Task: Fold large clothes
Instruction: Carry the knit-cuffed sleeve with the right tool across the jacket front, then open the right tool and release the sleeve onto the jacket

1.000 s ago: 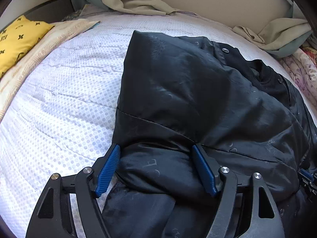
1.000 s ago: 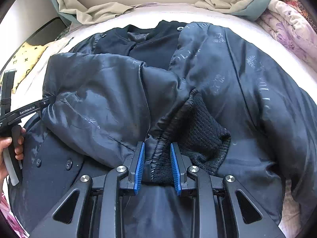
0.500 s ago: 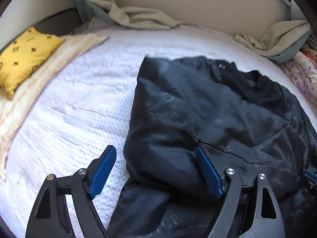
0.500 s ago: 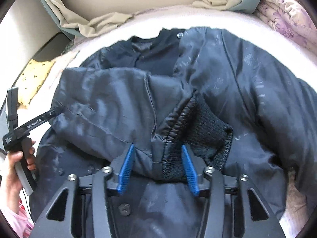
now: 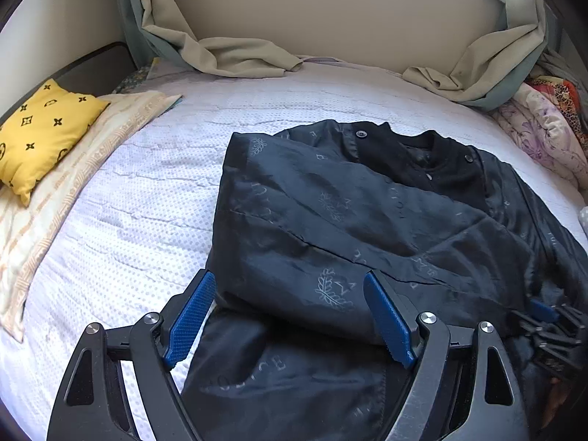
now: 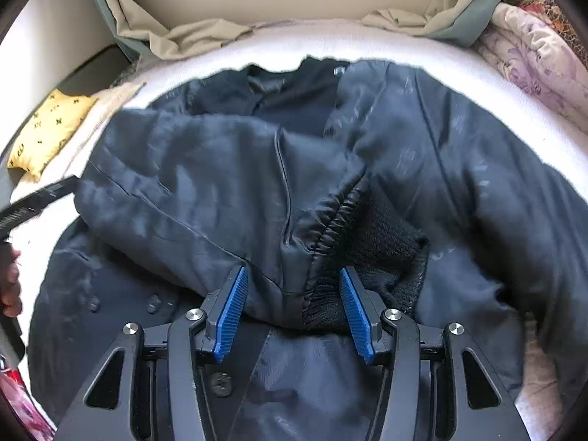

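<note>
A dark jacket (image 5: 367, 228) is spread on the bed (image 5: 154, 191), collar toward the headboard. One sleeve (image 6: 205, 191) is laid across the front, and its ribbed cuff (image 6: 382, 250) rests near the middle of the body.

The left gripper (image 5: 290, 316) is held with its jaws wide apart, one on each side of the folded sleeve edge; nothing is clamped. The right gripper (image 6: 294, 312) is likewise spread, its jaws on either side of the gathered seam by the cuff, and no cloth is pinched between them. Whether the pads brush the fabric cannot be told.

Several risks are judged from this layout. The shell looks slick and padded, so the laid sleeve may be expected to slide or spring back off the front, since nothing is holding it down. If either gripper is drawn away low, the fold could be dragged askew by a pad catching the cloth, the ribbed knit most of all. The cuff is bunched rather than flat, so a lump would be built into the next fold if it is not smoothed. The second sleeve is not clearly seen in either view; a fold made without it tucked could leave it trailing. A yellow pillow (image 5: 40, 132) and curtains (image 5: 228, 55) lie well apart from the jacket and are not likely to interfere.
</note>
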